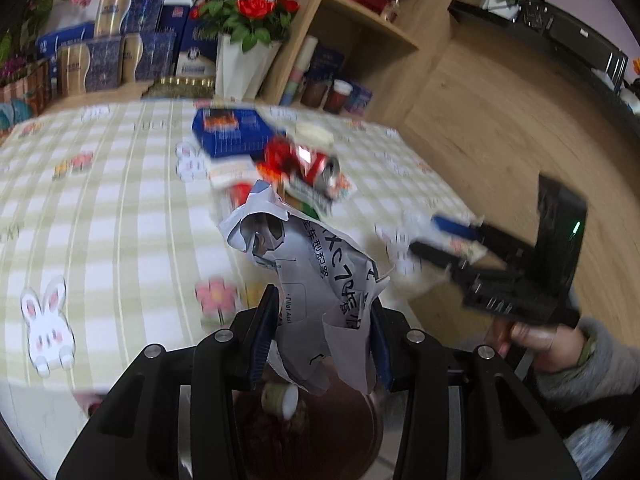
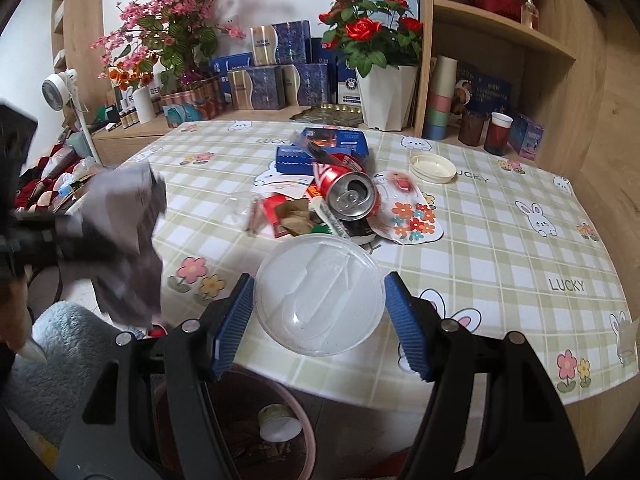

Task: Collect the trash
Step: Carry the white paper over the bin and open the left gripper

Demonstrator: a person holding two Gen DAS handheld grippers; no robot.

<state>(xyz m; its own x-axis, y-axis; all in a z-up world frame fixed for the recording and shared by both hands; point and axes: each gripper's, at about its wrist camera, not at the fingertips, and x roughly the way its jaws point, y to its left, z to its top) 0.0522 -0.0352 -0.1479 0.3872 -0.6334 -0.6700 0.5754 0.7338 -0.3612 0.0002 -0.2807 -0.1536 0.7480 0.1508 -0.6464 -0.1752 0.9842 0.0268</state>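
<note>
Two handheld grippers here, both loaded up. The left gripper [image 1: 325,334] has its blue-padded fingers [image 1: 264,332] pinched on a crumpled sheet of white paper with black print [image 1: 316,280], which sticks up out of the jaws and hangs a bit below them. From the right wrist view that same paper shows up as a blurry grey wad [image 2: 124,240] off the near-left edge of the table with the green-and-white checked cloth printed with bunnies and flowers [image 2: 500,240].

The right gripper [image 2: 320,316] has its blue ribbed pads [image 2: 234,320] set fairly wide, one on each side of a round clear plastic lid [image 2: 318,294]. The pads sit right at the lid's rim, so it looks held, hanging above the table's near edge.

Below both grippers, just off that near edge, there's a round dark bin with a pinkish rim [image 2: 308,436], and a small paper cup with a white bottom [image 2: 280,424] is lying inside it.

The rest of the trash is piled around the middle of the table: a crushed red soda can [image 2: 348,188], a flat blue cardboard box [image 2: 332,144] behind it, and a round cream-coloured plastic lid [image 2: 432,168] to its right. A flowery wrapper [image 2: 412,220] lies just in front of the can.
</note>
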